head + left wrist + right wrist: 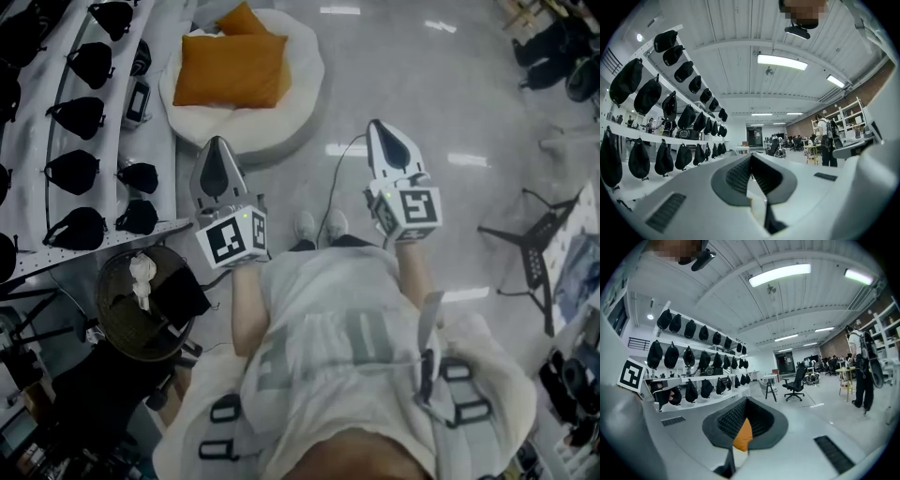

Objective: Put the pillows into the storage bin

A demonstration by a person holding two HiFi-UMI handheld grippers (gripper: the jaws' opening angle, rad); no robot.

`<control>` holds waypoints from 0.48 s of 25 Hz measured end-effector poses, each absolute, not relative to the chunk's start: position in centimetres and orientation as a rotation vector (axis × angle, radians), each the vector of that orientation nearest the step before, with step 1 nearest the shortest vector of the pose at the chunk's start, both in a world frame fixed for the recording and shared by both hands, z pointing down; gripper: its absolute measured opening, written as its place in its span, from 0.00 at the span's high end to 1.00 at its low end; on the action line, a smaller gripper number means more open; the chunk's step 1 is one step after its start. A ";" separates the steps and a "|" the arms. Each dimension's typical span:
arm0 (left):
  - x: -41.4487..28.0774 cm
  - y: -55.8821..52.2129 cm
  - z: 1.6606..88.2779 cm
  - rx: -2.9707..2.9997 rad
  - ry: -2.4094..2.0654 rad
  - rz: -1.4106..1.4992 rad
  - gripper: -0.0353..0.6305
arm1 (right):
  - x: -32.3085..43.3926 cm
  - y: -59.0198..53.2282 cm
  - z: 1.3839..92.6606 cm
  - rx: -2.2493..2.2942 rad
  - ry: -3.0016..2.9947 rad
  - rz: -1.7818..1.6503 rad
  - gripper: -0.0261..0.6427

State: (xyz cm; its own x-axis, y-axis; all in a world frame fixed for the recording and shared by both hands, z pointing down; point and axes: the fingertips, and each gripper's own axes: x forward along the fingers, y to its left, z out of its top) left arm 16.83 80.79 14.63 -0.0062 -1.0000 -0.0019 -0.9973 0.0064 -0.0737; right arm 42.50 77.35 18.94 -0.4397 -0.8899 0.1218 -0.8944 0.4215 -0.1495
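The left gripper (217, 142) and the right gripper (378, 126) are both held out level in front of the person, side by side and well apart. Each has its jaws pressed fully together with nothing between them, as each gripper's own view shows. Ahead of them on the floor lies a large orange pillow (230, 68), flat on a round white padded thing (302, 89), and a second orange pillow (242, 19) pokes out from behind its far edge, touching it. Neither gripper touches the pillows; the left gripper's tip is just short of the white rim. In the right gripper view a patch of orange shows through the hollow under the joined tips. Each gripper carries a cube with black-and-white square markers (231, 240), the only print that can be made out, and it is pattern rather than letters. The person's pale shirt (328, 319) bears large faint letters that cannot be read from above, and white shoes (305, 225) show below the grippers. To the left stand white shelves (164, 122) hung with rows of black bags (80, 117), and no label on them can be read. Near the person's left side is a black round stool (122, 323) with a crumpled white thing on it. A black folded stand (530, 248) sits on the glossy floor (441, 84) to the right.
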 end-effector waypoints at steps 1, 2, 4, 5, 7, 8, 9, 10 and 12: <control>17.2 80.8 14.7 -2.170 2.194 -0.080 0.94 | 43.1 77.2 19.0 1.652 -2.629 0.303 0.95; 17.6 80.8 14.7 -2.162 2.200 -0.080 0.94 | 43.4 77.1 19.0 1.634 -2.643 0.307 0.95; 18.3 81.0 14.7 -2.144 2.218 -0.074 0.94 | 43.6 77.1 19.0 1.568 -2.683 0.309 0.95; 18.5 81.1 14.7 -2.134 2.229 -0.066 0.94 | 43.9 77.1 19.2 1.540 -2.695 0.302 0.95; 18.8 81.3 14.5 -2.111 2.247 -0.052 0.94 | 44.5 76.7 20.0 1.506 -2.699 0.290 0.95; 18.8 81.4 14.4 -2.097 2.255 -0.047 0.94 | 44.6 76.3 20.2 1.503 -2.695 0.296 0.95; 18.6 81.5 14.3 -2.083 2.267 -0.043 0.94 | 44.6 76.1 20.4 1.501 -2.695 0.308 0.95; 18.4 81.7 14.3 -2.069 2.281 -0.038 0.94 | 44.4 76.0 20.5 1.493 -2.704 0.317 0.95; 18.2 81.8 14.1 -2.050 2.302 -0.033 0.94 | 44.2 75.8 20.7 1.461 -2.726 0.318 0.95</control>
State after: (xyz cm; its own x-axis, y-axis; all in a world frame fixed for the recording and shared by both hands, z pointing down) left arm 18.18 81.83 14.14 -0.1145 -0.9930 -0.0296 -0.9917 0.1160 -0.0553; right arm 44.16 75.83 20.66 -0.5580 -0.8204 0.1249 -0.8271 0.5376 -0.1642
